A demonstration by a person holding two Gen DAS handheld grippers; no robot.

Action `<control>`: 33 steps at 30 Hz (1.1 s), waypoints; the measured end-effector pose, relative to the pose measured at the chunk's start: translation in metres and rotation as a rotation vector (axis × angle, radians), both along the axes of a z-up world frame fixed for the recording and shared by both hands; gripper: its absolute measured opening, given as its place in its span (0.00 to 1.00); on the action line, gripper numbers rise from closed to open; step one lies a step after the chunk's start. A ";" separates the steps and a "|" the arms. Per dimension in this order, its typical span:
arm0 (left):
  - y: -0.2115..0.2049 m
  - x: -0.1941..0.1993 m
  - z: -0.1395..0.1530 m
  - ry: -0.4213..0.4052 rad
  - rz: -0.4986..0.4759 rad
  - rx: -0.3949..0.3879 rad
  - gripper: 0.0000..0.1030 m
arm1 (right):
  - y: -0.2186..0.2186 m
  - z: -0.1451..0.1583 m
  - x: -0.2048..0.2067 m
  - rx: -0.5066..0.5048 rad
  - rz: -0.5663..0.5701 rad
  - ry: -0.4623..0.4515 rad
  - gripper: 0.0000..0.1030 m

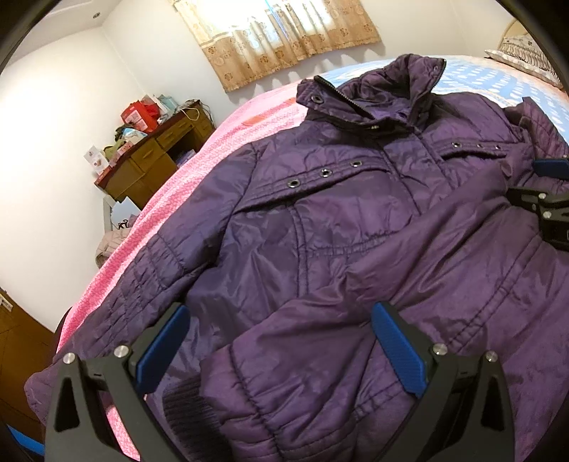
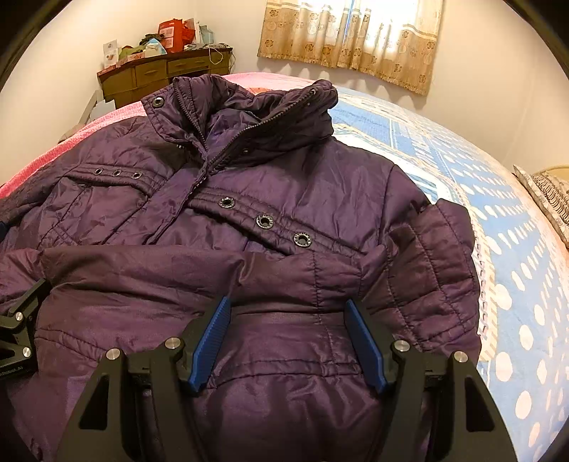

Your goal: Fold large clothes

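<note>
A purple quilted jacket (image 1: pixel 338 220) lies front up on the bed, collar at the far end; it also shows in the right wrist view (image 2: pixel 249 199). One sleeve (image 2: pixel 160 270) is folded across the chest. My left gripper (image 1: pixel 281 316) is open above the jacket's lower part, with the folded sleeve's cuff (image 1: pixel 284 373) between its blue pads, not pinched. My right gripper (image 2: pixel 288 309) is open just above the jacket's waist, near the sleeve fold. Each gripper shows at the edge of the other's view.
The bed has a pink cover (image 1: pixel 170 202) on the left and a blue dotted cover (image 2: pixel 498 220) on the right. A wooden dresser (image 1: pixel 153 163) with clutter stands by the wall. A curtained window (image 2: pixel 355 32) is behind. A pillow (image 2: pixel 547 192) lies far right.
</note>
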State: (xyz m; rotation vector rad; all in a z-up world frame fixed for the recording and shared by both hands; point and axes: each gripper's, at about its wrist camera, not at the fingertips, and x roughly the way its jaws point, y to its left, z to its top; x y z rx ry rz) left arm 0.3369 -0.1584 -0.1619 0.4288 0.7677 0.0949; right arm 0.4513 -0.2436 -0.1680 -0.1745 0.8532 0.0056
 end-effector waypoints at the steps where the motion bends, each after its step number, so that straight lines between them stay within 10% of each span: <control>1: 0.000 0.000 0.000 0.001 0.000 0.000 1.00 | 0.000 -0.001 0.000 -0.002 0.000 0.000 0.65; 12: 0.005 -0.001 0.003 0.002 0.017 -0.019 1.00 | 0.022 0.052 -0.049 0.100 0.096 -0.062 0.70; 29: 0.009 -0.004 0.003 -0.001 0.020 -0.015 1.00 | 0.039 0.006 -0.042 0.097 0.133 0.084 0.75; 33: 0.010 -0.004 0.003 0.005 0.020 -0.022 1.00 | 0.014 0.051 -0.054 0.114 0.066 -0.121 0.75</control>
